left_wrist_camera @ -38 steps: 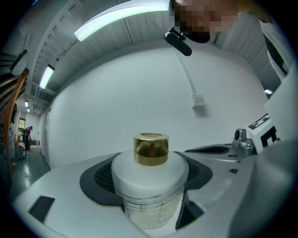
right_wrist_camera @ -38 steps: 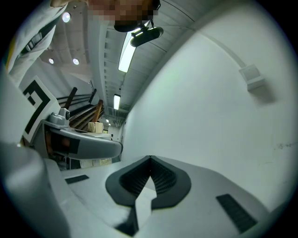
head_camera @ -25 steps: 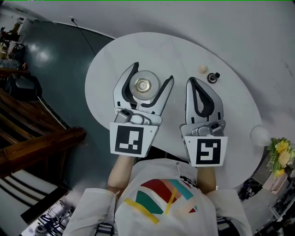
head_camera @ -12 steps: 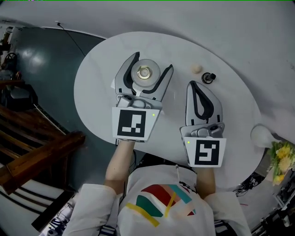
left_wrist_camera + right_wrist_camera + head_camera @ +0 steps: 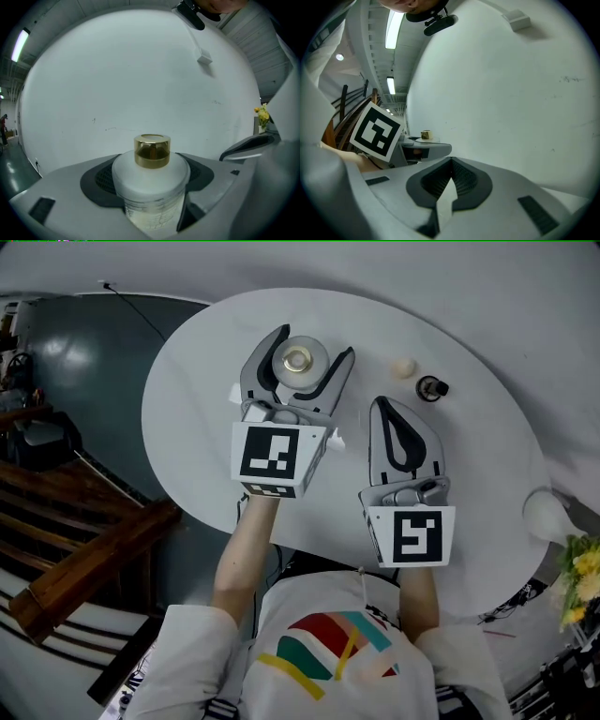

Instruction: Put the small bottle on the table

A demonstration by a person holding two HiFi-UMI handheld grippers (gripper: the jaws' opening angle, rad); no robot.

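Upright — long axis vertical — small bottle (image 5: 150,185) in left gripper (image 5: 314,343).

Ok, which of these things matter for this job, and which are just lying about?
In the job: small bottle, gold-capped, clamped in the left gripper; the table it goes on.
Lying about: beige ball, small dark knob, yellow flowers beyond the table; right gripper, shut, empty.
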